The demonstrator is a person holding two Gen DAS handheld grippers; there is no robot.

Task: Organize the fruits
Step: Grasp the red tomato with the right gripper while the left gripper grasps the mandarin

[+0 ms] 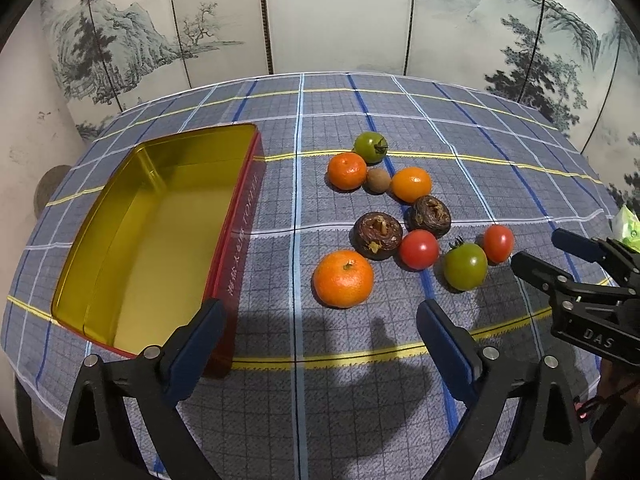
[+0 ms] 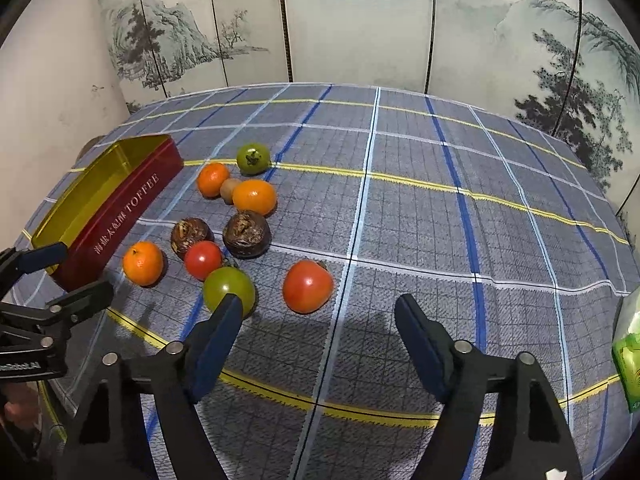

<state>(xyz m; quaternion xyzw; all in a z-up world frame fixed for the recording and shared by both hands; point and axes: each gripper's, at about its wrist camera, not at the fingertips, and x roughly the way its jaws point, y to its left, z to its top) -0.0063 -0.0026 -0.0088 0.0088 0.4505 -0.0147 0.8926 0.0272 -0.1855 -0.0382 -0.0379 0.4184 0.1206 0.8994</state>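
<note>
An open red toffee tin (image 1: 160,220) with a bare gold inside lies at the table's left. Beside it are scattered several fruits: mandarins, red and green tomatoes, two dark brown fruits (image 1: 378,235). My left gripper (image 1: 320,311) is open, the large mandarin (image 1: 343,279) just beyond its tips. My right gripper (image 2: 319,302) is open too. A red tomato (image 2: 308,286) lies just ahead between its fingers, untouched, and a green tomato (image 2: 229,290) sits against its left fingertip (image 2: 230,312). Each gripper also shows at the edge of the other's view.
A checked blue-grey cloth (image 2: 420,220) covers the table. A green packet (image 2: 630,356) lies at the right edge. A painted folding screen (image 1: 320,20) stands close behind the table.
</note>
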